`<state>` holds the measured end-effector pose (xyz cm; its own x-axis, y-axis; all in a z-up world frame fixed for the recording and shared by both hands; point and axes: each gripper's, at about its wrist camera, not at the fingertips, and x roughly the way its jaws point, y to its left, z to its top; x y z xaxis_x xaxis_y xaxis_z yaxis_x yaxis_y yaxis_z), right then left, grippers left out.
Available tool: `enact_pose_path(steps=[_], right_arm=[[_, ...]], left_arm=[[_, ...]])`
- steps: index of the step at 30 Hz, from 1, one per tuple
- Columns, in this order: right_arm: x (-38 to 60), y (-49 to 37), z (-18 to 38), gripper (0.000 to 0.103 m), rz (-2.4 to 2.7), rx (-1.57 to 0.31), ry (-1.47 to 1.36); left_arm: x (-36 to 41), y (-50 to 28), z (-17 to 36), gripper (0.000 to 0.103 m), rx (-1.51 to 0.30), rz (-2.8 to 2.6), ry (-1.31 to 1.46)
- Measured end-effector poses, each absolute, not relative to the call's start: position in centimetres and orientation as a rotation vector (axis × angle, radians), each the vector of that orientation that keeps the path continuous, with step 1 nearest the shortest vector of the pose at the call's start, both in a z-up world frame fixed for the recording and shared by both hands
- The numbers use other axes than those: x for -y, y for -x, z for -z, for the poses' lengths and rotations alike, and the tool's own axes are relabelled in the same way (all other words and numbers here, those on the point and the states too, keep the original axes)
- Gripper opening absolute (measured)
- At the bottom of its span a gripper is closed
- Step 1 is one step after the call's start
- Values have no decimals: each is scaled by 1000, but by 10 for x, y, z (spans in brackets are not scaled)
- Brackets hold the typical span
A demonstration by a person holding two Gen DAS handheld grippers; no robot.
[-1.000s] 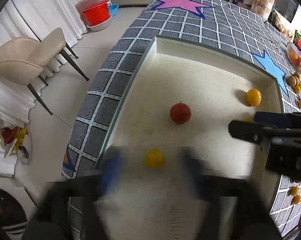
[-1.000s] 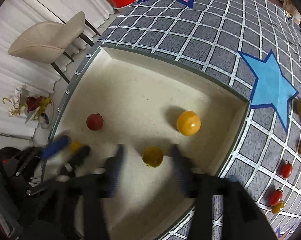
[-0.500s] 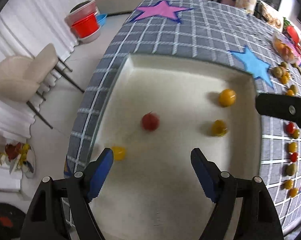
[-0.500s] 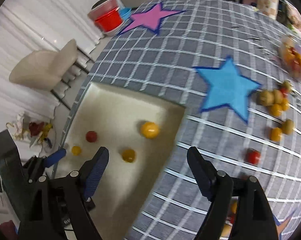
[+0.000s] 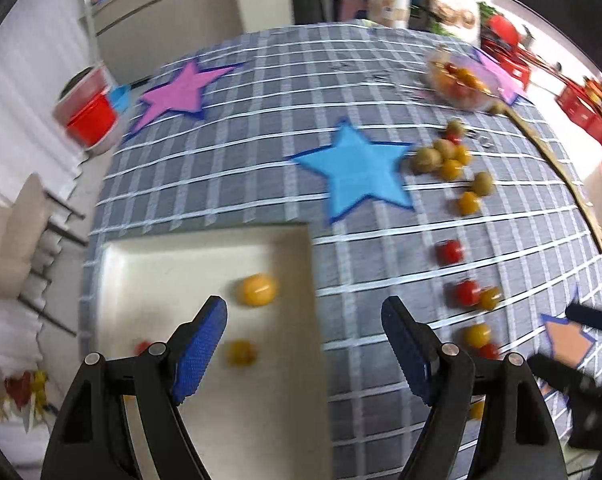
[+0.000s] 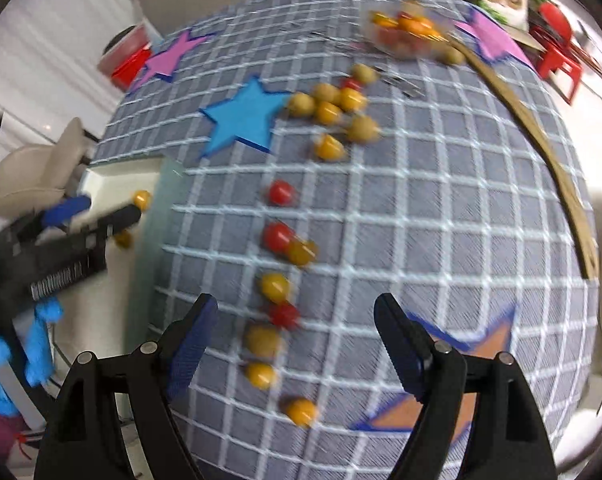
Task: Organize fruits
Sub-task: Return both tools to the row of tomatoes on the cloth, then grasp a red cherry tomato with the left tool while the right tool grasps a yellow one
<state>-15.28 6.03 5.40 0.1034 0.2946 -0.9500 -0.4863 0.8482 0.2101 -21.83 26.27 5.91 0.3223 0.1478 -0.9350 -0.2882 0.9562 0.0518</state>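
My left gripper (image 5: 303,346) stands open and empty over the white tray's (image 5: 149,272) right edge; two yellow tomatoes (image 5: 257,290) lie in the tray at my eleven o'clock; my right gripper (image 6: 295,344), jaws just opened wide, holds nothing; a loose line of red and yellow cherry tomatoes (image 6: 279,236) runs toward twelve on the checked tablecloth (image 6: 441,220).

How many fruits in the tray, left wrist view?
3: upper yellow fruit, lower yellow fruit, red fruit beside the left tool. More may hide behind it.
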Motion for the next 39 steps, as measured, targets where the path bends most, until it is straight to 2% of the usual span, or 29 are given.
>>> enact_pose_path(steps=[12, 16, 22, 23, 24, 26, 28, 30, 33, 34, 36, 39], right_arm=[[-18, 199, -27, 83, -586, -1404, 233], [-17, 208, -19, 70, -598, -1401, 268], [-26, 216, -11, 68, -619, -1367, 327], [-29, 217, -10, 68, -621, -1362, 334], [-32, 218, -9, 67, -622, -1357, 340], [-37, 221, -5, 62, -621, -1351, 358], [-47, 224, -4, 60, -617, -1332, 383], [-54, 228, -3, 56, -619, -1311, 419], [-68, 234, -1, 45, -617, -1286, 466], [-74, 236, -1, 37, -623, -1280, 471], [-83, 237, 0, 24, -641, -1285, 468], [-94, 227, -1, 21, -673, -1338, 377]], left_arm=[[-214, 162, -18, 81, -1292, -159, 96], [-205, 153, -12, 81, -1297, -139, 81], [-196, 141, -6, 80, -1299, -131, 66], [-194, 139, -5, 76, -1299, -131, 67], [-193, 137, -4, 67, -1301, -130, 66], [-191, 134, 2, 60, -1323, -128, 63], [-190, 132, 3, 59, -1319, -129, 66], [-190, 130, 3, 48, -1319, -123, 65], [-188, 130, 1, 34, -1316, -100, 59], [-187, 130, 1, 33, -1315, -98, 54], [-182, 129, 2, 21, -1313, -82, 68], [-179, 132, 0, 21, -1313, -80, 90]])
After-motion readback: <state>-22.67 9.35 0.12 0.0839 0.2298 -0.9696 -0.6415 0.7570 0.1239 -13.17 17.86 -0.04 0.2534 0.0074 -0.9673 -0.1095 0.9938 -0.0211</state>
